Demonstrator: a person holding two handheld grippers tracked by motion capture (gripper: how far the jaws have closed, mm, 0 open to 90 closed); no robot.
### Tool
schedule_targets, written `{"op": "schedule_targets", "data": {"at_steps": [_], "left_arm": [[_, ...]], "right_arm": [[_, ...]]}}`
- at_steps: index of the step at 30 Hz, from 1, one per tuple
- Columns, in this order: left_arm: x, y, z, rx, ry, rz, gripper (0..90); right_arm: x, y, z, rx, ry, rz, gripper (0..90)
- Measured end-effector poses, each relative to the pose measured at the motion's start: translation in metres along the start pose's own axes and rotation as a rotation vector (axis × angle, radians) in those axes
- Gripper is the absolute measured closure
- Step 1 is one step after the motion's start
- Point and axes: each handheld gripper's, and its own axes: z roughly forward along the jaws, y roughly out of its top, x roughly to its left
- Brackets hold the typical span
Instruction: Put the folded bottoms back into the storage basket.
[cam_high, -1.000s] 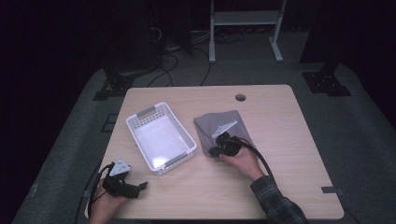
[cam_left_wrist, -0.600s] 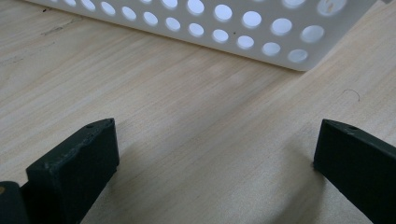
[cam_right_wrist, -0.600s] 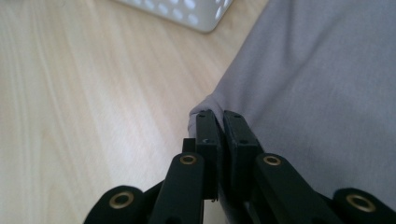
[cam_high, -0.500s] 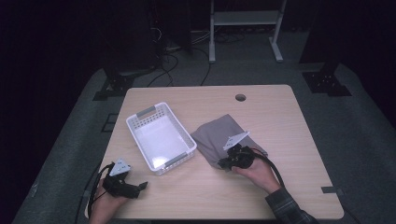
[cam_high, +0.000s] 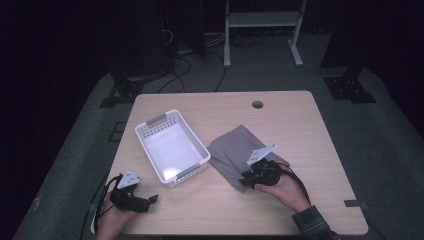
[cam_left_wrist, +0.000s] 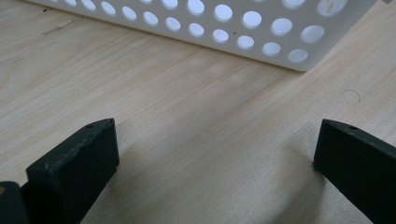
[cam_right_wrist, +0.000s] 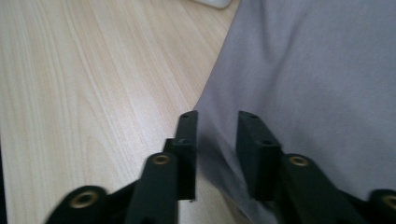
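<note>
Grey cloth lies on the wooden table just right of the white basket, where we see our right gripper narrowed over its near edge, while our left gripper rests wide open near the basket.

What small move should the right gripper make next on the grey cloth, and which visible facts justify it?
Probably close the right gripper on the grey cloth. Its jaws stand slightly apart at the cloth's near edge, with a fold of fabric between them, and nothing is gripped yet. The white basket stands beside the cloth, and the left gripper rests open on the table.
</note>
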Motion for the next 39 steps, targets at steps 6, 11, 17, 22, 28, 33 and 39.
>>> {"op": "schedule_targets", "data": {"at_steps": [6,11,17,22,28,33,39], "left_arm": [[0.0,0.0,0.0,0.0,0.003,-0.004,0.0],[0.0,0.0,0.0,0.0,0.003,-0.003,0.0],[-0.001,0.0,0.0,0.0,0.003,-0.004,0.0],[0.0,0.0,0.0,0.0,0.003,-0.002,0.0],[0.0,0.0,0.0,0.0,0.003,-0.002,0.0],[0.0,0.0,0.0,0.0,0.003,-0.002,0.0],[0.0,0.0,0.0,0.0,0.002,-0.003,0.0]], "right_arm": [[-0.003,0.003,-0.017,-0.049,-0.076,0.026,45.6],[-0.018,0.006,-0.016,-0.057,-0.18,0.095,20.1],[-0.034,0.012,-0.013,-0.048,-0.222,0.147,9.7],[-0.042,0.017,-0.009,-0.044,-0.261,0.172,8.8],[-0.054,0.026,0.003,-0.017,-0.274,0.198,8.8],[-0.064,0.03,0.017,0.006,-0.265,0.223,8.8],[-0.069,0.033,0.035,0.03,-0.249,0.218,8.8]]}}
